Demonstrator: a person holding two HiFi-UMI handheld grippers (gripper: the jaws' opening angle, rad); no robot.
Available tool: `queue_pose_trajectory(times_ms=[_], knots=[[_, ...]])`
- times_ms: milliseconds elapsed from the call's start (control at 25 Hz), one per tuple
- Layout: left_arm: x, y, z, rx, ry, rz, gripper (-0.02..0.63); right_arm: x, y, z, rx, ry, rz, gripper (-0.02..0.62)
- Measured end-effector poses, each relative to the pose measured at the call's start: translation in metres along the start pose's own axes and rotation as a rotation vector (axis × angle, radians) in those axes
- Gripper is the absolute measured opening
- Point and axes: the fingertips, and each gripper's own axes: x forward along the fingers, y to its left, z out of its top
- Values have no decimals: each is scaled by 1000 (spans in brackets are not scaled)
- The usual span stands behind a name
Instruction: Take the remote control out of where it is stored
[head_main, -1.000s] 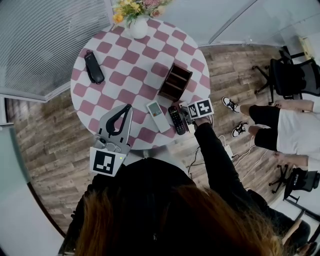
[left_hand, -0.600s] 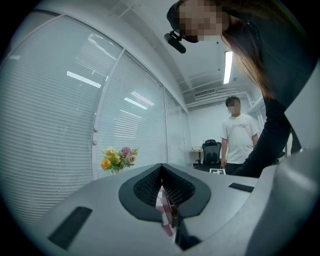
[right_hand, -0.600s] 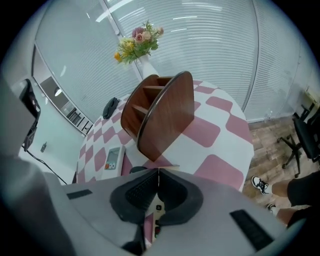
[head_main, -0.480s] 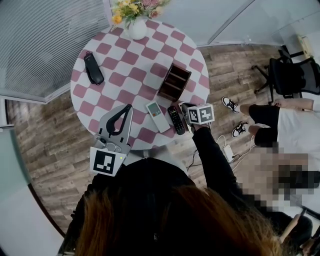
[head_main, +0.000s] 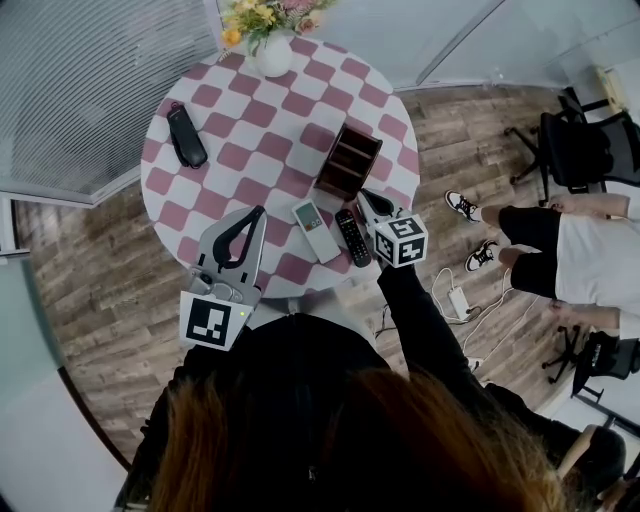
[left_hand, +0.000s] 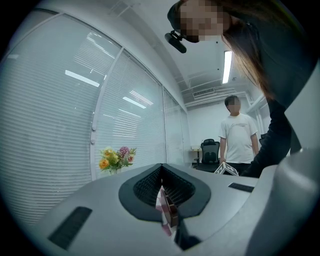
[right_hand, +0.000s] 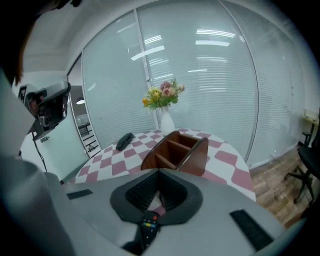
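Looking down from the head view, we record a round surface (head_main: 270, 110) under a pink-and-white checked cloth. The wooden organizer (head_main: 350, 163) stands toward its right side, with its compartments open upward. Both remotes lie flat on the cloth outside the organizer, near the front edge. The white remote control (head_main: 316, 231) is on the left and the black remote control (head_main: 352, 238) just beside it on the right, apart from the organizer. The right tool (head_main: 363, 196) hangs just right of the black remote, its tips close to the organizer's near corner. In the right gripper view its jaws meet tip to tip and clamp nothing. The black remote's button end (right_hand: 148, 226) shows below them through the gap, and the organizer (right_hand: 176, 152) sits beyond. The left tool (head_main: 257, 213) hovers over the front-left edge. In the left gripper view its jaws are likewise closed and empty, with only a sliver of cloth seen between them. A black handset (head_main: 187, 135) lies at far left and a vase of flowers (head_main: 272, 40) stands at the back edge. A person (head_main: 590, 260) is off to the right.
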Motion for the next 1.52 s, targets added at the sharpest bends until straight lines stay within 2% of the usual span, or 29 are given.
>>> queue_pose_trajectory(times_ms=[200, 360, 560, 920, 1160, 1520], knots=[[1, 2, 0, -4, 0, 5, 9, -10, 7, 31, 2, -133, 3, 15], [2, 3, -1, -1, -2, 6, 9, -23, 19, 48, -1, -178, 15, 15], [2, 4, -3, 2, -2, 7, 9, -50, 51, 79, -120, -214, 34, 15], [8, 1, -1, 10, -17, -17, 9, -99, 90, 131, -131, -338, 46, 15], [10, -1, 0, 14, -23, -31, 9, -115, 98, 146, -101, -387, 27, 14], [12, -7, 2, 21, -33, -50, 9, -119, 100, 153, -103, -400, 15, 14]])
